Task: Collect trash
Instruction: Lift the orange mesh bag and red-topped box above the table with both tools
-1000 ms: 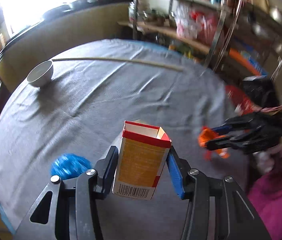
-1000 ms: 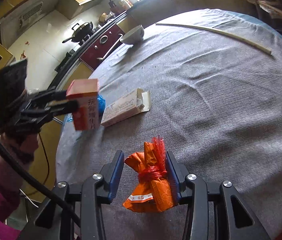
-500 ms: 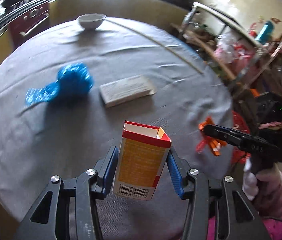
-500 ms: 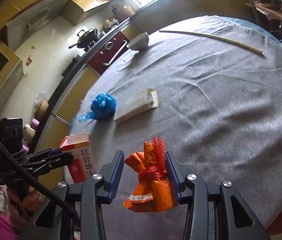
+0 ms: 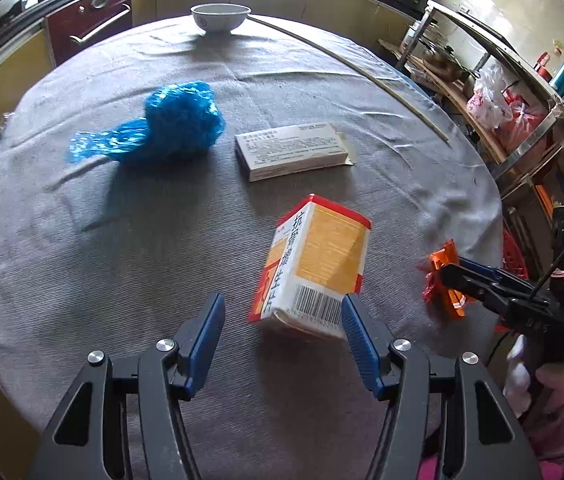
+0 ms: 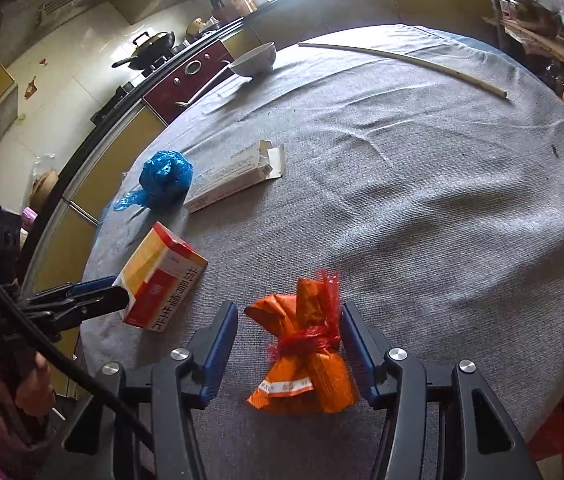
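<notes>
Item: both your grippers (image 5: 282, 332) (image 6: 289, 346) had just been opening, orange box (image 5: 313, 268) and orange packet (image 6: 305, 344) loose between them; blue bag (image 5: 170, 124), white carton (image 5: 289, 150) uncollected.

You've got two cartons: one orange-and-white box (image 5: 313, 268) between your left fingers, one flat white box (image 5: 291, 151) beyond them. One crumpled blue bag (image 5: 170, 124), one orange tied packet (image 6: 305, 344) between your right fingers, one bowl (image 5: 220, 16), one long stick (image 5: 345, 68).
</notes>
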The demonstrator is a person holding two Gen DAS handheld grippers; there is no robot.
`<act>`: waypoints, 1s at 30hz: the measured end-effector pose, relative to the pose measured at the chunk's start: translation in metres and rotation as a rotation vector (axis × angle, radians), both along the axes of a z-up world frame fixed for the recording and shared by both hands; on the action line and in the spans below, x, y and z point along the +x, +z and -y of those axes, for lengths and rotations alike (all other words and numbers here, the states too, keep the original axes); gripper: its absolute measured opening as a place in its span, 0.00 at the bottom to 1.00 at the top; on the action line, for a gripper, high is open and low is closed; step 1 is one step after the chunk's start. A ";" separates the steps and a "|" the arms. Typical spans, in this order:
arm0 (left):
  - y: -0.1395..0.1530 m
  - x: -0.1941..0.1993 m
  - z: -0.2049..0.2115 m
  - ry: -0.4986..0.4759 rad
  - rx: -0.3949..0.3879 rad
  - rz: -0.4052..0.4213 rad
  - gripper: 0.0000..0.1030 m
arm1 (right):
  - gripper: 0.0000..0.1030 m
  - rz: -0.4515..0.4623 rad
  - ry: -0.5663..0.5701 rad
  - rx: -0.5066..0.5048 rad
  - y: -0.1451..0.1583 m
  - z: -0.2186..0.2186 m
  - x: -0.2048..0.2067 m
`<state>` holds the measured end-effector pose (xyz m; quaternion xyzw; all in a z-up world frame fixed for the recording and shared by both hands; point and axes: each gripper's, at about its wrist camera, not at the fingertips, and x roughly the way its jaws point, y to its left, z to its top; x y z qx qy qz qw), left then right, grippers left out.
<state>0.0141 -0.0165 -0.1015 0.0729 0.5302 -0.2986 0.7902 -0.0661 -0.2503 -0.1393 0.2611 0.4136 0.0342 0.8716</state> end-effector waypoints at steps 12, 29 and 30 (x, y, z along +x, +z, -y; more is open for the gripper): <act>-0.005 0.005 0.027 -0.024 0.025 0.011 0.65 | 0.54 -0.021 0.037 -0.162 0.002 -0.019 -0.006; 0.041 -0.020 0.049 -0.029 0.027 0.211 0.51 | 0.37 0.181 -0.045 -0.023 0.031 0.016 -0.031; 0.045 -0.022 0.051 -0.030 0.027 0.218 0.51 | 0.37 0.190 -0.048 -0.016 0.032 0.018 -0.033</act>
